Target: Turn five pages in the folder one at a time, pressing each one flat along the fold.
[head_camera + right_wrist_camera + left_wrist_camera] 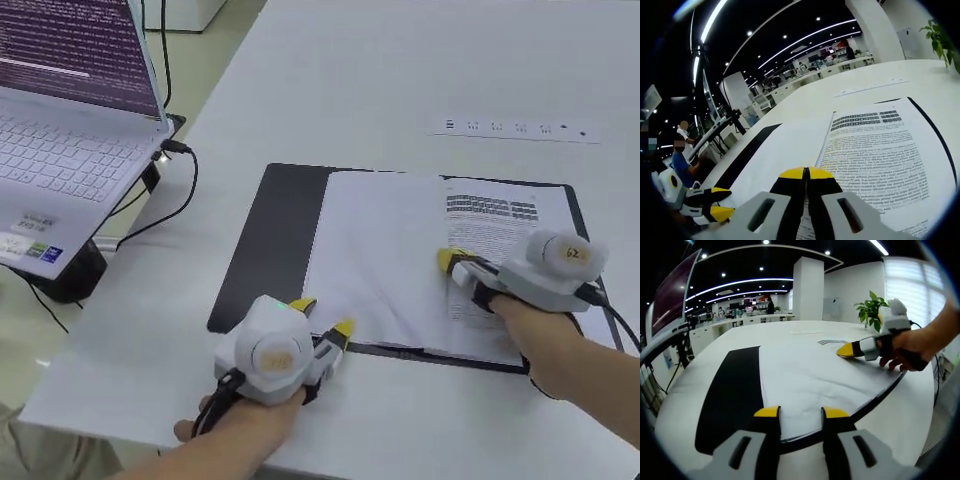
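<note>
On the white surface [400, 80] before me lies the open folder [270, 250]. My left fingers [767, 412] stand apart just at its near edge, below the blank page [380, 250]. My right fingers [792, 174] are closed together, tips on the printed page [880, 150] beside the fold.

Bright, even light washes the white table [420, 70] pale toward 12 o'clock in the head view, and shadows are soft. Ceiling strip lights [740, 284] glare at 11 o'clock in the left gripper view. Both gripper views bow at the edges. Print on the page [875, 150] stays fairly sharp.
</note>
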{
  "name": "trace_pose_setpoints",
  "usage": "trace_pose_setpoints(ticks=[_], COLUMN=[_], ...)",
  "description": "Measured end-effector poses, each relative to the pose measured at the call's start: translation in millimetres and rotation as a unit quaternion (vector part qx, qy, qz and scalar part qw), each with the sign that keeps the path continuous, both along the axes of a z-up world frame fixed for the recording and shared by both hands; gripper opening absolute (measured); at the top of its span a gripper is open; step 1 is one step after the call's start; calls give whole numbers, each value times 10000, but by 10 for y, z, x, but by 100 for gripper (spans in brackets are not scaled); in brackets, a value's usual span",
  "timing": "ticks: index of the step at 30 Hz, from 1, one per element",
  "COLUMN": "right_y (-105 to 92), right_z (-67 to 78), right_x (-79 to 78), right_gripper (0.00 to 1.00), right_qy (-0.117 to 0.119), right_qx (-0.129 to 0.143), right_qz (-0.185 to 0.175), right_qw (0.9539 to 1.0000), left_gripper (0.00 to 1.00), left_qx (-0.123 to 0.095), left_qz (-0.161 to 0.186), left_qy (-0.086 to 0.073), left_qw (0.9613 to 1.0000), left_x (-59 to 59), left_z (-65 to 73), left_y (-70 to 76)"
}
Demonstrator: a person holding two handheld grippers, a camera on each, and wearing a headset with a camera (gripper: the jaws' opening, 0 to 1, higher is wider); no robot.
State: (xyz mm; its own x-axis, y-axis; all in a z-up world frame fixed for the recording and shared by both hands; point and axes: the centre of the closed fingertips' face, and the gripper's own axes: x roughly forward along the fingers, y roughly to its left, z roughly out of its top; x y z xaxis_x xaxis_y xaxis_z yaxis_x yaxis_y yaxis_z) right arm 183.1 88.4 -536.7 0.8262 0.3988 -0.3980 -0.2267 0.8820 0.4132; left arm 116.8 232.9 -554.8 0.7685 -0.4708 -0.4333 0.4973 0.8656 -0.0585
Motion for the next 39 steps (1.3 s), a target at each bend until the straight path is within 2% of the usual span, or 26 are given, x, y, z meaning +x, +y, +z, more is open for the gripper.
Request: trace_pose_setpoints(ticks=[4, 6, 17, 31, 39], right_y=[34, 25, 102, 159, 181], right_z=[2, -19, -87, -133, -134], right_x=[-125, -132, -533, -1024, -1178], right_gripper=[0, 0, 0, 0, 0], right_qy=[27, 37, 158, 373, 441], right_qx=[-8, -4, -49, 94, 128], right_qz=[58, 80, 347, 661, 696], right_qw=[10000, 10000, 9993, 9971, 9965], left_gripper=[31, 31, 31, 31, 31], left_qx=[-3, -7, -15, -23, -16], left_qz=[0, 2, 0, 9, 6], left_qy=[-2, -4, -13, -7, 1], left_qw=[10000, 10000, 10000, 10000, 10000], left_x=[-1, 0, 0, 1, -4], left_z=[1, 0, -4, -9, -4], left_y=[-1, 0, 5, 12, 9])
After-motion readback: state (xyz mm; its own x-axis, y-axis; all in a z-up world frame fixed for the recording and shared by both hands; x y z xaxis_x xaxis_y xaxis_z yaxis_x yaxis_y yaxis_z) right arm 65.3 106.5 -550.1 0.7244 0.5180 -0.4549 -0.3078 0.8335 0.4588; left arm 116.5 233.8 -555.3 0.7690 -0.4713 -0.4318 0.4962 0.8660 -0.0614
